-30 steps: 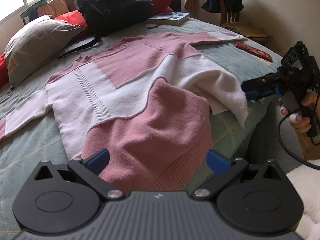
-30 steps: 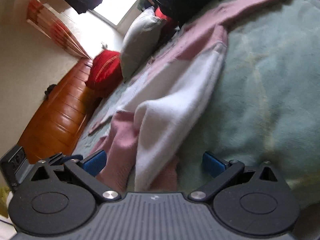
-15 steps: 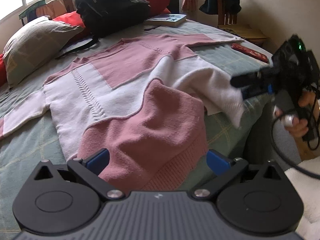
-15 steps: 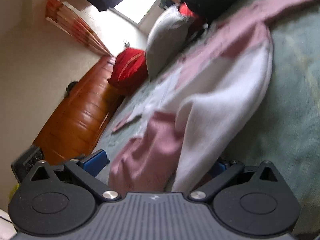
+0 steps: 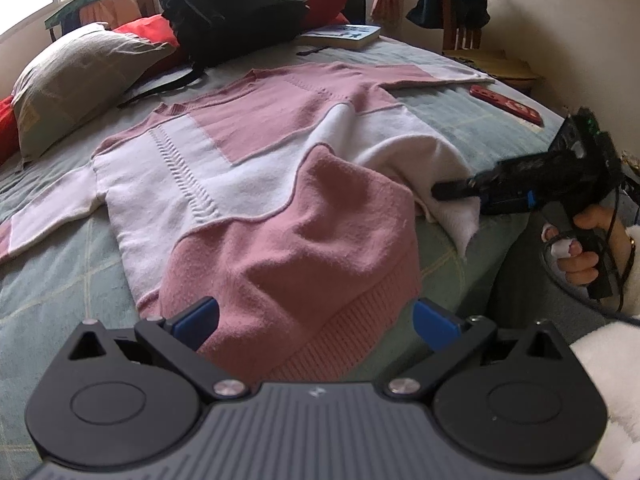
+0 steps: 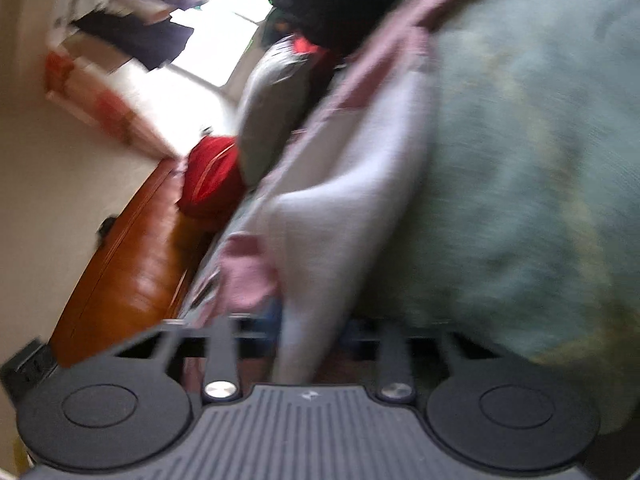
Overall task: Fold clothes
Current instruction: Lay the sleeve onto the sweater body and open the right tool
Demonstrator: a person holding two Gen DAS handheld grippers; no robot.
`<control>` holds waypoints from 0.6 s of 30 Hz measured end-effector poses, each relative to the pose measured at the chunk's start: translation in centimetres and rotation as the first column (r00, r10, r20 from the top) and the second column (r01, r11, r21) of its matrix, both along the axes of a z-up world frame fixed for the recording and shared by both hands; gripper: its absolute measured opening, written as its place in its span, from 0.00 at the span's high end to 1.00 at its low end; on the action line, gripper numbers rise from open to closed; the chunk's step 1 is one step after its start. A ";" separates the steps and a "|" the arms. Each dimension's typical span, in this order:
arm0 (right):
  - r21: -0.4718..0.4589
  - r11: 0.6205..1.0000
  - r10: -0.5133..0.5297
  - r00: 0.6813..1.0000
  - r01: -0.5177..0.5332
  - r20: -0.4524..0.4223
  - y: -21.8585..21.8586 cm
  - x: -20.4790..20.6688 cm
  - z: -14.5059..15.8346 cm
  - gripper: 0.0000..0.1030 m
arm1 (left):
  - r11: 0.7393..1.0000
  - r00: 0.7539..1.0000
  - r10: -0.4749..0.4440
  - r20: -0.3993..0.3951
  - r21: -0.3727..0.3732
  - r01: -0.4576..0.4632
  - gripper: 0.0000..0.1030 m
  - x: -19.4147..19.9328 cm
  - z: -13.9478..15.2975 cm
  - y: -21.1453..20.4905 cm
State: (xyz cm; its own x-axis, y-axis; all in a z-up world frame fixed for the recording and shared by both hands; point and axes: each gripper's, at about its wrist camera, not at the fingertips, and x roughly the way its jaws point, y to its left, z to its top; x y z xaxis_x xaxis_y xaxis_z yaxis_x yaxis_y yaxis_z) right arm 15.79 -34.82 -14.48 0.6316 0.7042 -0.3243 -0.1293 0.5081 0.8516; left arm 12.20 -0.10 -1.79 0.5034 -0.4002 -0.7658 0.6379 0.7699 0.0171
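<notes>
Sweater [image 5: 248, 184] hem now pinched by right gripper [image 5: 444, 192], whose jaws just closed; left gripper [image 5: 316, 320] gapes unmoved.

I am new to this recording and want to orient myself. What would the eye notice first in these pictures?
First, the pink and white sweater spread flat across the green bed, filling the middle of the left wrist view. Next, the right tongs at the bed's right edge, shut on the sweater's white corner. Behind, a black backpack sits near a grey pillow.

A green-quilted bed [image 5: 60, 280] carries the sweater [image 5: 248, 184] centrally, a pillow [image 5: 76, 76] at ten o'clock, a backpack [image 5: 228, 4] and book [image 5: 344, 36] at twelve.
</notes>
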 end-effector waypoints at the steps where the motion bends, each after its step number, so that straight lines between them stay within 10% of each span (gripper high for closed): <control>1: 0.018 1.000 -0.021 1.000 0.021 -0.016 -0.1 0.0 -0.6 0.92 | 1.000 1.000 0.000 -0.001 0.001 0.000 0.01 0.0 0.0 -0.1; 18: -0.297 0.942 -0.147 0.988 0.156 0.054 -5.8 -2.0 8.9 0.89 | 1.000 1.000 -0.004 0.021 -0.007 0.004 0.01 -0.5 0.4 0.3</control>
